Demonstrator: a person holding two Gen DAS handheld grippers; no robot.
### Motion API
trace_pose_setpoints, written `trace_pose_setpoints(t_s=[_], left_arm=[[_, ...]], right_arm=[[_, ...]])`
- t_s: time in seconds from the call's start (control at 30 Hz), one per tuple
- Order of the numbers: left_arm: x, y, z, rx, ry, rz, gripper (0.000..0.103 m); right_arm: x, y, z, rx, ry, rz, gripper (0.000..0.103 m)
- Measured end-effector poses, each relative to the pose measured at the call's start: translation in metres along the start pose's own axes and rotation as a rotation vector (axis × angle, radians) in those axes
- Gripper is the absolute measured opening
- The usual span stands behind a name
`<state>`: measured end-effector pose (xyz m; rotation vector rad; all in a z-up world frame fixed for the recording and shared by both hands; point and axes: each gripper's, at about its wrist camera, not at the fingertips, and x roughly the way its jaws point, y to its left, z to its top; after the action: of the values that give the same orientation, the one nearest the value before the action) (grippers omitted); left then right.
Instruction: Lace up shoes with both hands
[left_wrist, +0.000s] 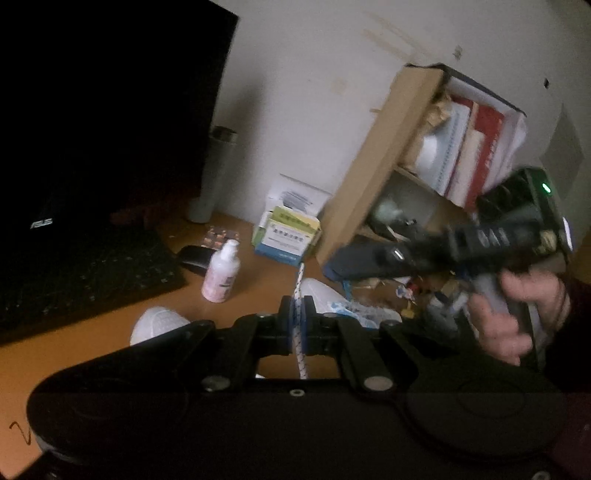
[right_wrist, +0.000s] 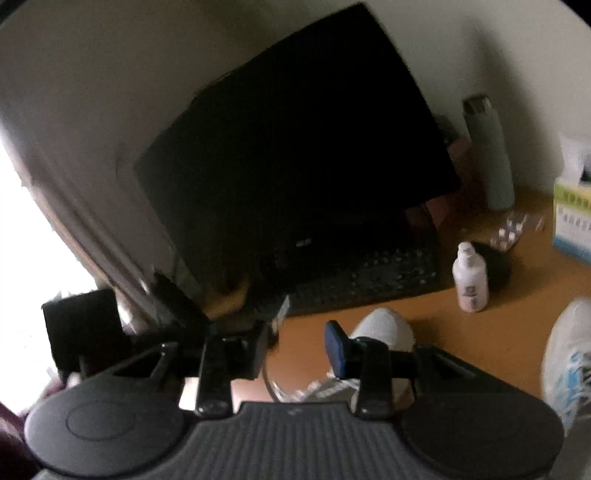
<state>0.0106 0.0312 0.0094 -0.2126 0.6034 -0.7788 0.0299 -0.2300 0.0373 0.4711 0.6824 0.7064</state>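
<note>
Inspector A: The lace (left_wrist: 298, 291), white with blue flecks, runs up through the lower centre of the left view, pinched between the blue pads of the left hand-held gripper (left_wrist: 297, 325). That hold likely keeps it taut for threading.

Inspector B: Agreed. The white shoes (left_wrist: 343, 301) lie on the orange surface (left_wrist: 258, 280) just behind those jaws, one toe (left_wrist: 159, 323) at lower left.

Inspector A: And the right hand-held gripper (right_wrist: 301, 341)?

Inspector B: Spread, nothing between its pads; a shoe (right_wrist: 384, 328) sits beyond it. Probably freed to re-grasp.

Inspector A: Surroundings: spray bottle (left_wrist: 221, 273) left of centre, laptop (left_wrist: 92, 147) at upper left.
</note>
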Motion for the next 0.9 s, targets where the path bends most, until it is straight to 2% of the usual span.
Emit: trace_pose_setpoints(t_s=[0.1,0.13,0.2,0.23,0.27,0.47,0.7,0.77,0.8,0.83,0.87,0.9], left_arm=[[0.005,-0.002,-0.001,0.018,0.007,-0.003,0.001],[0.006,-0.004,-0.002,0.025,0.010,-0.007,0.001],[0.007,-0.006,-0.001,0.035,0.017,-0.008,0.001],[0.008,-0.007,-0.001,0.038,0.021,-0.007,0.001],[0.008,-0.008,-0.001,0.042,0.023,-0.005,0.001],[0.012,-0.016,0.003,0.086,0.067,0.026,0.001],[0.016,-0.018,0.006,0.087,0.088,0.048,0.001],[0.014,-0.016,0.008,0.096,0.078,0.083,0.000],[0.011,-0.013,0.012,0.110,0.066,0.124,0.000],[0.008,-0.010,0.017,0.126,0.052,0.170,0.000],[0.004,-0.005,0.024,0.146,0.027,0.239,0.000],[-0.004,0.001,0.034,0.178,-0.017,0.343,0.000]], right_arm=[[0.007,-0.007,0.004,0.055,0.014,0.025,0.036],[0.009,-0.009,0.004,0.065,0.020,0.030,0.033],[0.013,-0.014,0.003,0.090,0.032,0.060,0.021],[0.013,-0.014,0.002,0.087,0.038,0.067,0.010],[0.014,-0.014,0.000,0.077,0.041,0.069,0.003],[0.012,-0.008,-0.005,-0.002,0.045,0.067,0.003],[0.011,0.002,-0.010,-0.116,0.054,0.032,0.003],[0.012,0.002,-0.010,-0.120,0.057,0.028,0.003],[0.012,0.002,-0.011,-0.116,0.062,0.027,0.003],[0.012,0.002,-0.011,-0.112,0.060,0.023,0.008],[0.009,0.001,-0.010,-0.104,0.039,0.012,0.009],[0.006,0.000,-0.009,-0.094,0.023,0.008,0.010]])
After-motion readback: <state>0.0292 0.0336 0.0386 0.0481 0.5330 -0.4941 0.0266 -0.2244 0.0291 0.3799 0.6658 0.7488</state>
